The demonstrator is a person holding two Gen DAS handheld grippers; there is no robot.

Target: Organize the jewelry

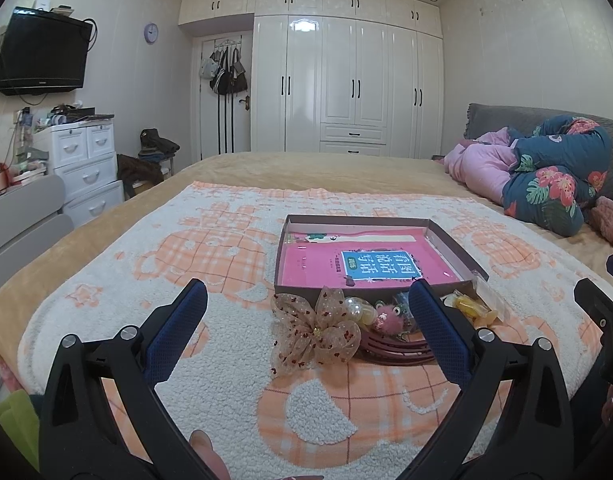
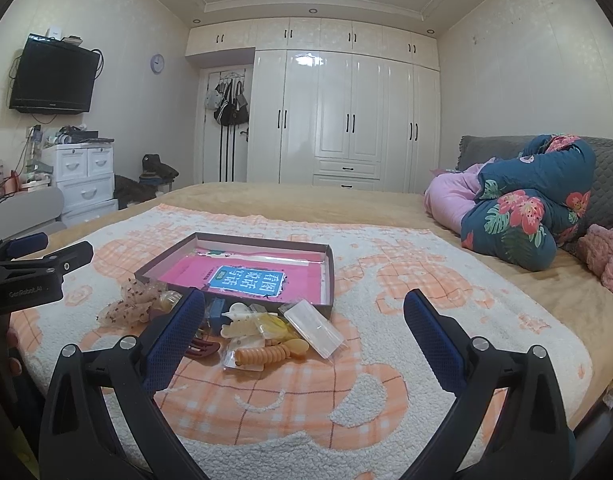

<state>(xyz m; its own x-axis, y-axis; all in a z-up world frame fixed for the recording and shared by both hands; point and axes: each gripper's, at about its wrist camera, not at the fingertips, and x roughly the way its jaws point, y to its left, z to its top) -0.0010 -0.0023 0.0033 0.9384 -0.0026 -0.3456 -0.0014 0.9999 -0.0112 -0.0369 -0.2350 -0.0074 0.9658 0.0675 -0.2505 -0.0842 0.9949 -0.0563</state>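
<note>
Both grippers are hanging low over the blanket (image 2: 386, 280) with nothing between their fingers. Left gripper (image 1: 308, 304) is standing wide, its blue pads (image 1: 178, 332) splayed to either side of the bow (image 1: 314, 330), which is lying just ahead of the tips. Right gripper (image 2: 304, 312) is gaping just as wide; I am seeing its left finger (image 2: 174, 340) reaching over the near edge of the pile, its right finger over bare blanket.

Moving outward, the jewelry pile (image 2: 258, 332) is sitting on the blanket against the near wall of the box (image 1: 454, 246): a spiral hair tie (image 2: 258, 354), pale claw clips (image 2: 240, 318), a clear bag (image 2: 312, 328), a dark red comb (image 1: 394, 346) and a pink fuzzy piece (image 1: 386, 314). In the left view the bow is resting at the pile's left end, touching the comb.

I am reading the box as a shallow open tray. Inside, a pink book (image 1: 354, 268) with a blue label is lying flat, filling most of the floor; none of the jewelry is in it.

Open blanket is spreading wide to the left of the box and to its right, and more is lying free between the pile and the near edge of the bed. Farther right, bedding (image 2: 526, 204) is bunching near the headboard, well apart from the box.
</note>
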